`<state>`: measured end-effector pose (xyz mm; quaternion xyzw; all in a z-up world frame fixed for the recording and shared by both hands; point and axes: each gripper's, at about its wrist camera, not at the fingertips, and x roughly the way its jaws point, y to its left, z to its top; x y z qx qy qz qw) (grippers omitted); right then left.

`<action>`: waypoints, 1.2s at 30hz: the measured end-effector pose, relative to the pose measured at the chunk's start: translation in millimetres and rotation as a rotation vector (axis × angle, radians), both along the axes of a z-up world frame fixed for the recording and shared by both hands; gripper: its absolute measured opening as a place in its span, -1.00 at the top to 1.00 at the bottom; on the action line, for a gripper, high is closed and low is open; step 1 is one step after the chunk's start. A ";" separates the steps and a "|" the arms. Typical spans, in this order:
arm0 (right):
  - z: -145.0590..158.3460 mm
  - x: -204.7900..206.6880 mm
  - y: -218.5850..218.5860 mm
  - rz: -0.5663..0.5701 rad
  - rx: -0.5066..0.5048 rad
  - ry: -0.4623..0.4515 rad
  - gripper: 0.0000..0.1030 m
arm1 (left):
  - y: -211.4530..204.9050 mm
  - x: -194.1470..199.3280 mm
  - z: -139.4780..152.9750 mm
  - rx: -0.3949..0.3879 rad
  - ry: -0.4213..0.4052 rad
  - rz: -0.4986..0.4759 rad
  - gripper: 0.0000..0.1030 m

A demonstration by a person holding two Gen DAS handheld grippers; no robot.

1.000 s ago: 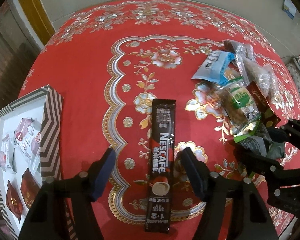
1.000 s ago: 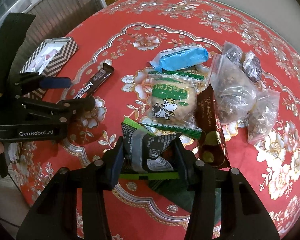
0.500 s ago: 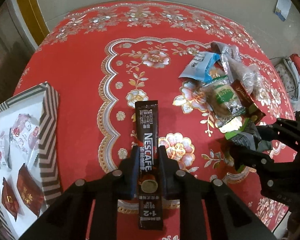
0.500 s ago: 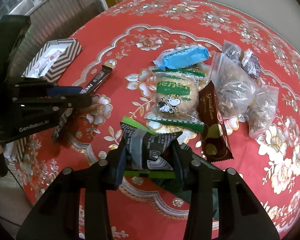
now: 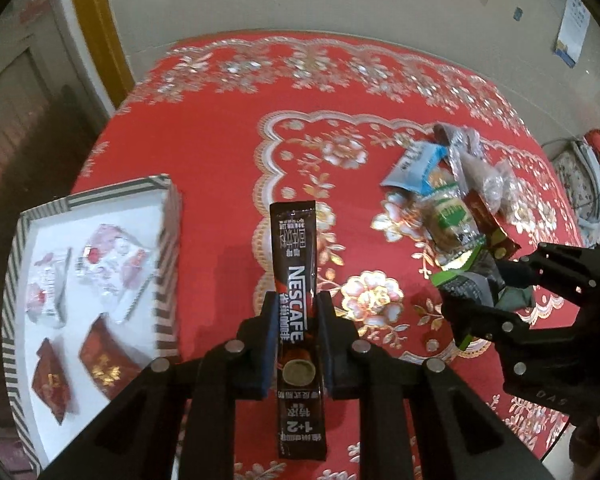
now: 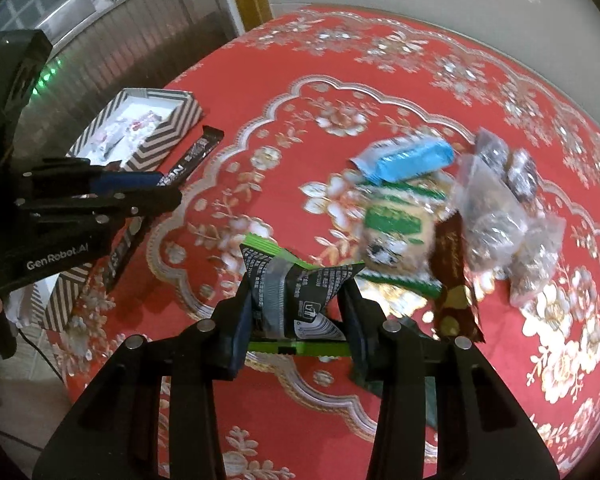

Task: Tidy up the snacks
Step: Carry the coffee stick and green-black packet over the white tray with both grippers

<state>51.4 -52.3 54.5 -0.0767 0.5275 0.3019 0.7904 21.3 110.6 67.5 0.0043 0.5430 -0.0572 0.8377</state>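
My left gripper (image 5: 296, 320) is shut on a dark brown Nescafe coffee stick (image 5: 296, 256), held clear of the red cloth; its top end shows as the stick (image 6: 196, 152) in the right wrist view. My right gripper (image 6: 296, 300) is shut on a black snack packet with green edges (image 6: 292, 284), lifted off the table; that packet (image 5: 464, 284) appears at the right of the left wrist view. The left gripper (image 6: 100, 200) is to the left of the right one. A striped box (image 5: 164, 248) with several wrapped snacks lies at the left.
A pile of snacks remains on the red floral tablecloth (image 5: 220, 140): a blue packet (image 6: 408, 158), a green-and-white bun packet (image 6: 396, 224), a brown gold-lettered bar (image 6: 452, 268) and clear bags (image 6: 496, 208). The table edge drops off at the lower left; a wall stands behind.
The left gripper went from open around the coffee stick to shut on it and rose. The right gripper tightened on the black packet and lifted it. Both views now show the table from higher.
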 end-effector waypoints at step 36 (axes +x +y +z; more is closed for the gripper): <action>35.9 -29.9 198.5 0.442 0.044 -0.063 0.23 | 164.7 -79.7 11.7 0.035 -0.032 0.383 0.60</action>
